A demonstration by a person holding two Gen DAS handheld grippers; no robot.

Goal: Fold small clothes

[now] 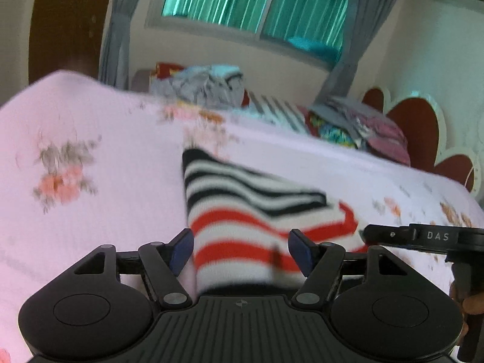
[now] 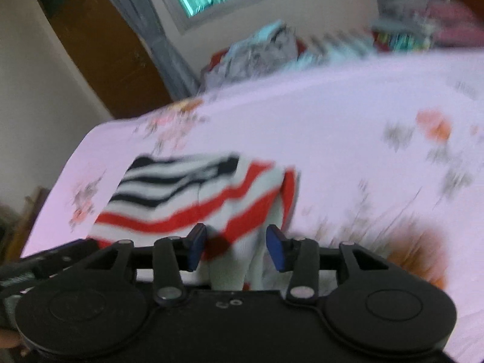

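Note:
A knitted garment with black, red and white stripes (image 1: 242, 199) lies folded on the pink floral bed sheet (image 1: 106, 157). My left gripper (image 1: 240, 249) stands open over its near red-striped end, with the cloth between the pads and a gap on each side. In the right wrist view the same striped garment (image 2: 187, 193) lies ahead, blurred. My right gripper (image 2: 236, 246) is at its near right corner. Its jaws are narrower but apart, with a white fold of cloth between them and no visible squeeze.
Piles of loose clothes (image 1: 208, 86) and a second heap (image 1: 357, 127) sit at the far side of the bed, under a window with grey curtains. A red and white headboard (image 1: 420, 127) is at the right. The right tool's black housing (image 1: 435, 237) reaches in beside my left gripper.

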